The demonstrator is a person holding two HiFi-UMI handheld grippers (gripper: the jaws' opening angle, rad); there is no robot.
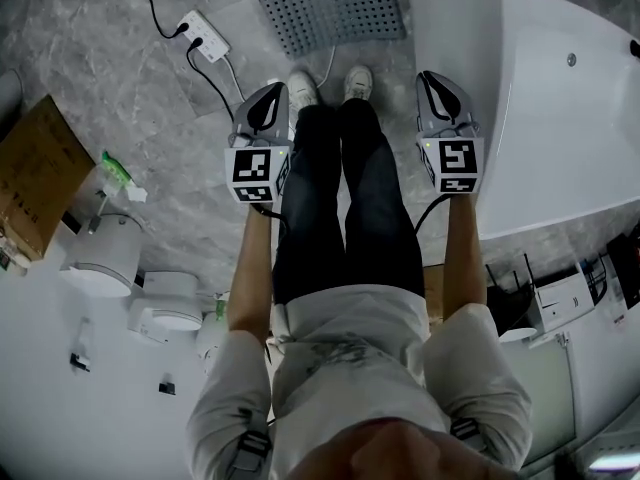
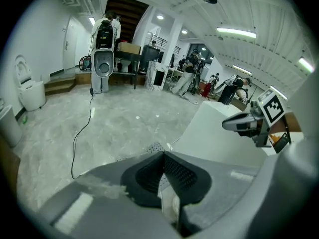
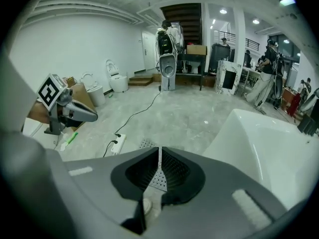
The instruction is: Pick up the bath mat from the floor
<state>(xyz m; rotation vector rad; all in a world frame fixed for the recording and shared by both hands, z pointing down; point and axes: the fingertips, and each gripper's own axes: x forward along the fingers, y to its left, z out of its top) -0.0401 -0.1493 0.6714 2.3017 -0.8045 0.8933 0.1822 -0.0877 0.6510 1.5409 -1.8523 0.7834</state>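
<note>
The bath mat (image 1: 325, 8) is laid on the floor (image 1: 90, 48) just ahead of the person's shoes (image 1: 303, 88). The bathtub (image 1: 540, 98) is set to its right, the power strip (image 1: 203, 35) to its left, and the cardboard box (image 1: 35, 173) farther left.

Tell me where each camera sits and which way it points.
Head view: on the person's head, facing steeply down at legs, both forearms, left gripper, right gripper, bath mat.
Left gripper view: on the left gripper, facing along its shut jaws over the floor; right gripper shows.
Right gripper view: likewise, jaws barely parted; left gripper shows.
All share the bath mat.
</note>
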